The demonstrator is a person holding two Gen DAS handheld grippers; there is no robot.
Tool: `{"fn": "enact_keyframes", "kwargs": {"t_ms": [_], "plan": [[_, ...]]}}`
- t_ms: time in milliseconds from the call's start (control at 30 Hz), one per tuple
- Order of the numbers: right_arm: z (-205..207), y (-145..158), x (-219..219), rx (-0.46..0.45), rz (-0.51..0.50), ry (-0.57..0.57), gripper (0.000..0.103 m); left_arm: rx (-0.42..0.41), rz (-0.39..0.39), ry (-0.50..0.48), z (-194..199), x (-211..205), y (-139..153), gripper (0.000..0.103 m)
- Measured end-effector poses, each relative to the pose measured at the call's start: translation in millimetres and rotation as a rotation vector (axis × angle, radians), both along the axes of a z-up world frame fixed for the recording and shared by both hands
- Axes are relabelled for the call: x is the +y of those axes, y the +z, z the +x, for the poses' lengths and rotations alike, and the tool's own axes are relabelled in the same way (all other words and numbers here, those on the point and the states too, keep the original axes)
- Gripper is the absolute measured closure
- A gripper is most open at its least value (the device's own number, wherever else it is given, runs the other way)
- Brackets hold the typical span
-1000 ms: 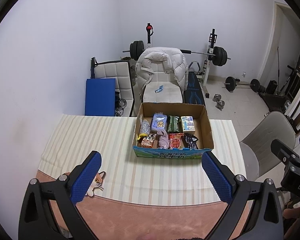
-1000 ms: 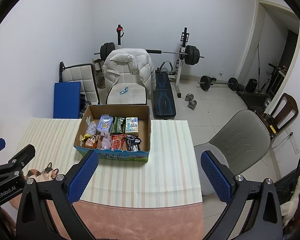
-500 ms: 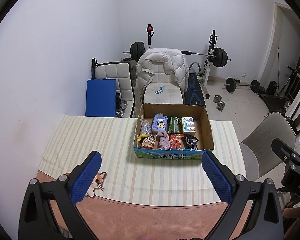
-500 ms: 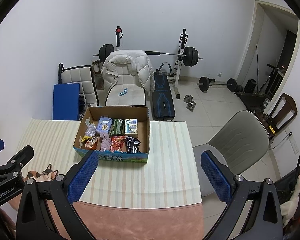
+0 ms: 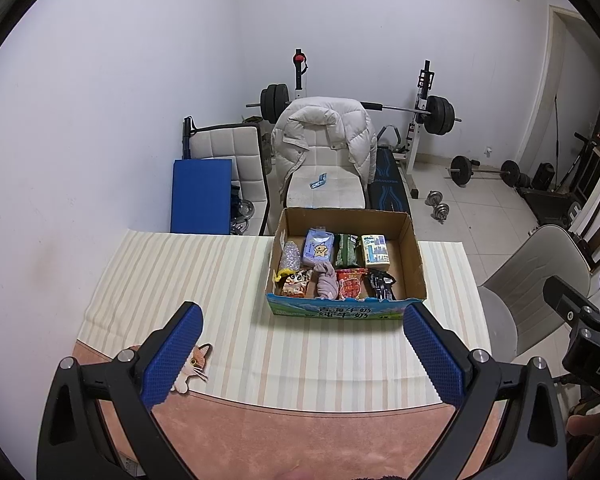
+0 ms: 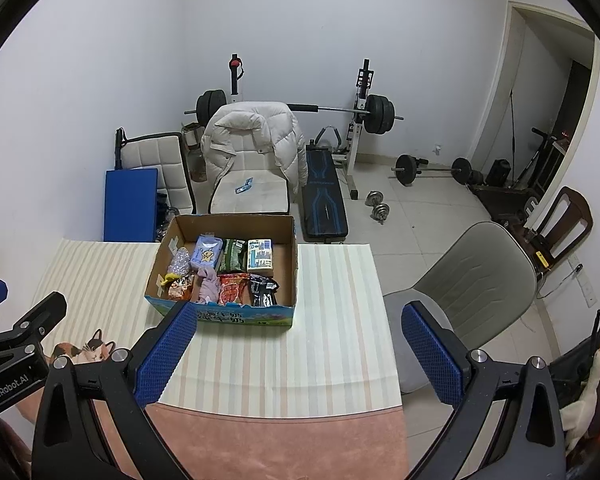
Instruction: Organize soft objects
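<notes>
An open cardboard box (image 5: pixel 414 256) stands on the striped table (image 5: pixel 180 276); it also shows in the right wrist view (image 6: pixel 288 264). Inside lie several soft packs: a purple tissue pack (image 5: pixel 318 245), a green pack (image 5: pixel 346 250), a yellow-white pack (image 5: pixel 375 251), a pink cloth (image 5: pixel 326 283), a red snack bag (image 5: pixel 351 284), a black bag (image 5: pixel 381 284) and a cartoon snack bag (image 5: pixel 294 282). My left gripper (image 5: pixel 302 350) is open and empty, held high before the box. My right gripper (image 6: pixel 300 350) is open and empty, to the box's right.
A cat sticker (image 5: pixel 194 362) lies at the table's front left. A grey chair (image 6: pixel 476 280) stands to the right of the table. A white chair with a jacket (image 5: pixel 324 148), a blue mat (image 5: pixel 200 196) and a weight bench (image 6: pixel 324 196) stand behind.
Both grippers drifted slightly; the box sits a little further left in the right view. Jaws stay open.
</notes>
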State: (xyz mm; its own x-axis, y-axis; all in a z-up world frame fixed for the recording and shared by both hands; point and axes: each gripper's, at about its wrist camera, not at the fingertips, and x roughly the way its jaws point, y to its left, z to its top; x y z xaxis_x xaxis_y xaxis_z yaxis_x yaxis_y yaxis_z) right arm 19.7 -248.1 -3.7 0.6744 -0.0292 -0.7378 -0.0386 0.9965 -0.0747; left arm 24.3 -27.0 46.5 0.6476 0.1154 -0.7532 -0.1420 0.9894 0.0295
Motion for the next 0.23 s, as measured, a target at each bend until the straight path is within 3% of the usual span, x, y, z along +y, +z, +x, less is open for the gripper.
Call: {"fn": "enact_keyframes", "kwargs": {"t_ms": [233], "plan": [[-0.7,0.6,0.5,-0.002,0.0,-0.007,0.0,-0.009,-0.006,-0.005,-2.6,-1.1,6.1,0.0]]}}
